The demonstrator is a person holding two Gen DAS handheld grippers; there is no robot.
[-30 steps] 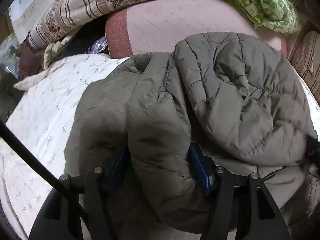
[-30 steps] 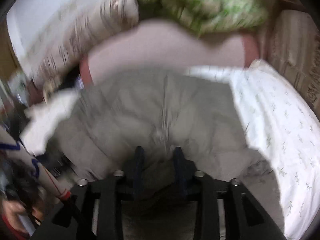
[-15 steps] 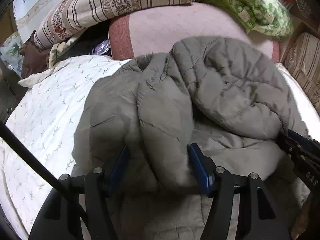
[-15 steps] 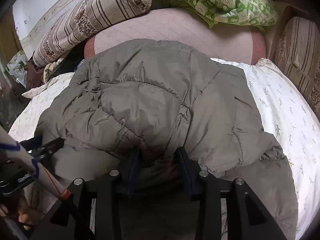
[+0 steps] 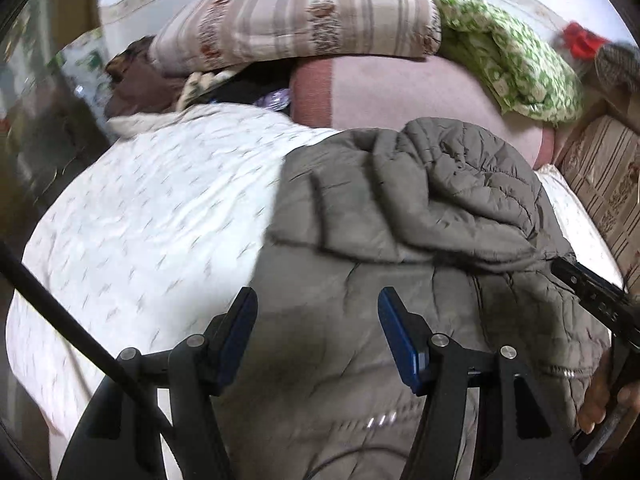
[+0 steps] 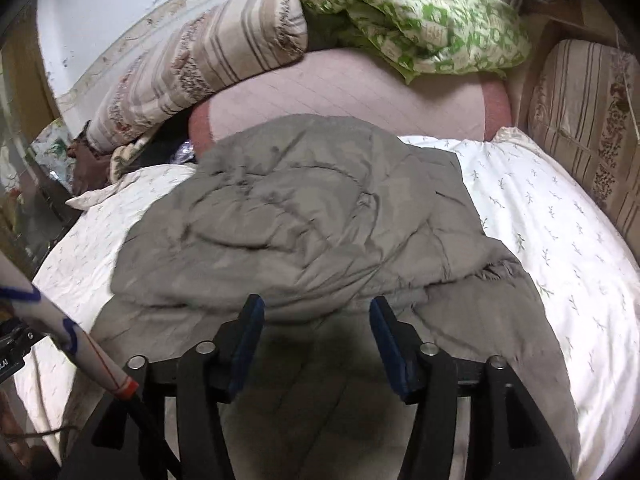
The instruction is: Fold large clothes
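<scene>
Both wrist views show a grey-green quilted puffer jacket [image 6: 304, 216] lying bunched on a white bedsheet with a small leaf print [image 6: 560, 240]. It fills the centre of the right wrist view and the centre-right of the left wrist view. Its upper half is doubled toward the cameras over its lower half, so the step in hand is judged to be the release after one fold.

The right gripper [image 6: 316, 336] has just been opening; its blue pads stand apart above the fold's near edge with no cloth pinched between them. The left gripper [image 5: 318, 332] is likewise released, its jaws spread over flat jacket fabric and grasping nothing.

The next move likely calls for a fresh pinch on an outer edge: the ruffled cuff or hem at right centre of the right wrist view, or the loose flap at centre left. From there a sideways fold would narrow the bundle.

Open sheet lies to the left of the jacket in the left wrist view and to its right in the right wrist view. A pink bolster cushion [image 6: 360, 96] borders the jacket's top edge. A striped beige pillow [image 5: 296, 20] and green-patterned bedding [image 6: 420, 12] crowd the upper frame, leaving little room there.
</scene>
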